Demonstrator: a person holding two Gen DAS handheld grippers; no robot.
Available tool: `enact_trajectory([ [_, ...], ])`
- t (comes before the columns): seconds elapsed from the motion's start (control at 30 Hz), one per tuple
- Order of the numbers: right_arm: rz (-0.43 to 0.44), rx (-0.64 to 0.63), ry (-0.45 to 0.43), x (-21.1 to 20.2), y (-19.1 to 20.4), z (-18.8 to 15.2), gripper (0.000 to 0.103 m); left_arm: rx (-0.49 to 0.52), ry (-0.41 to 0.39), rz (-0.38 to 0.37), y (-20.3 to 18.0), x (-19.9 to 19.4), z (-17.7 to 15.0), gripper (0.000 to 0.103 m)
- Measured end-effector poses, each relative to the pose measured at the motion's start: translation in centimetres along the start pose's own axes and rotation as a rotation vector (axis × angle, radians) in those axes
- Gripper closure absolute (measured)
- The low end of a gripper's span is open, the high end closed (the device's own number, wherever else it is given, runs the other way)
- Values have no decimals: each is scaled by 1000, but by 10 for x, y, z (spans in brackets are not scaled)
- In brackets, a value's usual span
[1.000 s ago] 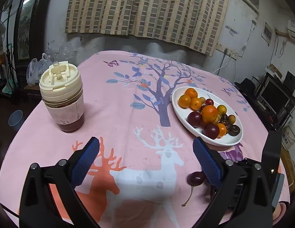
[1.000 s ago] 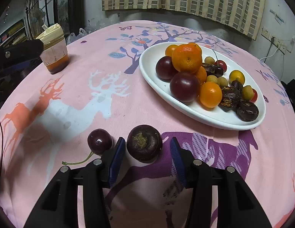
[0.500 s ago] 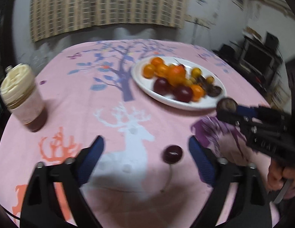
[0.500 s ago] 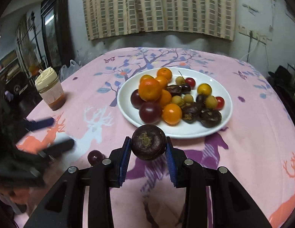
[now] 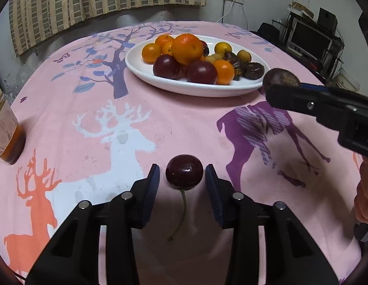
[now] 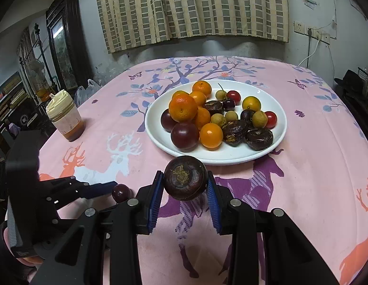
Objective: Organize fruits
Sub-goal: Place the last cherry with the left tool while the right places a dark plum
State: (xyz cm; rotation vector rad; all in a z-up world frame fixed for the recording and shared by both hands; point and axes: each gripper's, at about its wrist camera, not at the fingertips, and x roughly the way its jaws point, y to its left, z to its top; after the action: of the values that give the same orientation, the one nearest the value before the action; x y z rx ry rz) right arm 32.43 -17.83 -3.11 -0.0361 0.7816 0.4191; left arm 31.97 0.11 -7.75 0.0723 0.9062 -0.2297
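Two grippers work near the plate (image 6: 276,140). Right gripper (image 6: 185,190) squeezes a dark fruit (image 6: 185,178). Left gripper (image 5: 181,182) has just been closing around a cherry (image 5: 184,174), pads not touching.

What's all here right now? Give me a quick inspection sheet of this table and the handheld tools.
Surface: pink tablecloth with deer and tree prints.
Job's things: white plate heaped with oranges, plums and small fruits; cherry on the cloth; dark round fruit held above the cloth.
Clutter: lidded cup at the left.
Grippers: left gripper, jaws just closing, straddles the cherry with small gaps either side; right gripper clamps the dark round fruit.
Cables: white cord from a wall socket.
Surroundings: checked curtain, dark cabinet, monitor shelf.
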Motion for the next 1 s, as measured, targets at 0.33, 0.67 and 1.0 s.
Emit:
enact_trajectory([
  [0.33, -3, 4, 3, 0, -2, 0, 67, 10, 0, 0, -3, 1, 1, 73],
  [0.67, 92, 59, 66, -2, -11, -15, 67, -3, -23, -112, -3, -31, 7, 73],
  [1.0, 37, 165, -168, -24, -66, 48, 67, -29, -148, -82, 13, -30, 149, 73],
])
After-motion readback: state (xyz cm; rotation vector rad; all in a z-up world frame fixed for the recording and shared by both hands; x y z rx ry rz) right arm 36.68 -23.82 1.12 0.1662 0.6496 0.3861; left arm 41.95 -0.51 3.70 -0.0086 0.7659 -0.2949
